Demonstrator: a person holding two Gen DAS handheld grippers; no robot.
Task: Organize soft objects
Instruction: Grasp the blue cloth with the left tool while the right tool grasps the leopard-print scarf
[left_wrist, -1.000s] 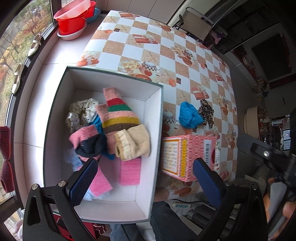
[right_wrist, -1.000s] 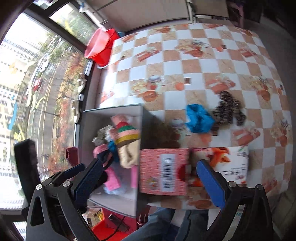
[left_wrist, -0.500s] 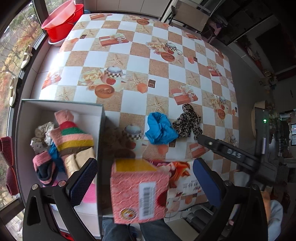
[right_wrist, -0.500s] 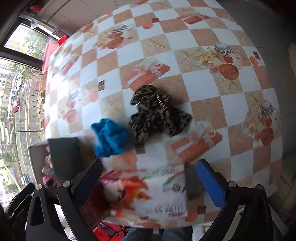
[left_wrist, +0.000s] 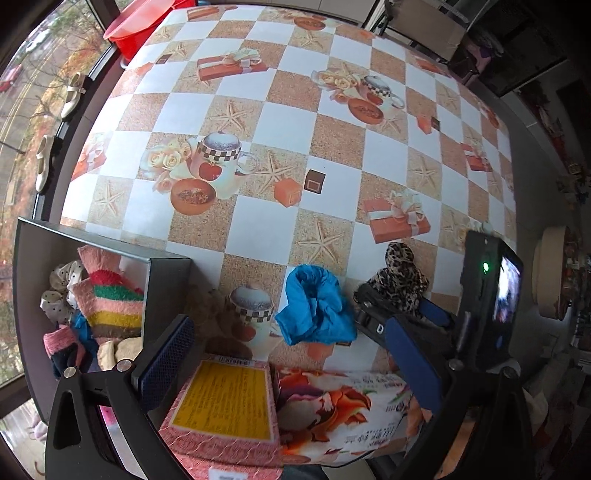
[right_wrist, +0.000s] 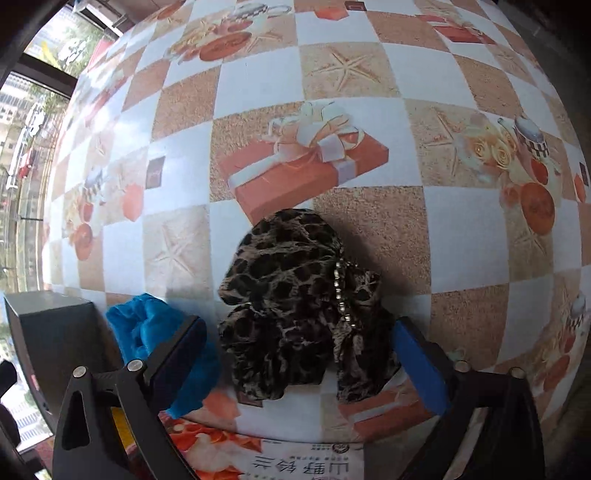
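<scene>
A leopard-print scrunchie (right_wrist: 295, 310) lies on the checkered tablecloth between the fingers of my right gripper (right_wrist: 298, 325). Its jaws are closing and stand just off the fabric on the left side. A blue cloth (left_wrist: 314, 306) lies crumpled just left of the scrunchie (left_wrist: 400, 280). My left gripper (left_wrist: 288, 326) hangs open and holds nothing, pointing down over a pink box (left_wrist: 221, 402) and a flowered tissue pack (left_wrist: 343, 406). The dark storage box (left_wrist: 166, 280) at the left holds a striped sock (left_wrist: 114, 302), a dotted scrunchie (left_wrist: 61, 291) and other soft pieces.
Red basins (left_wrist: 140, 22) stand at the far left corner of the table (left_wrist: 277, 122). A window sill with pale shoes (left_wrist: 74, 96) runs along the left. The right gripper's body and screen (left_wrist: 491, 291) stand just right of the scrunchie.
Both grippers moved right, away from the storage box. My right gripper dropped down onto the leopard scrunchie, which now sits between its fingers.
</scene>
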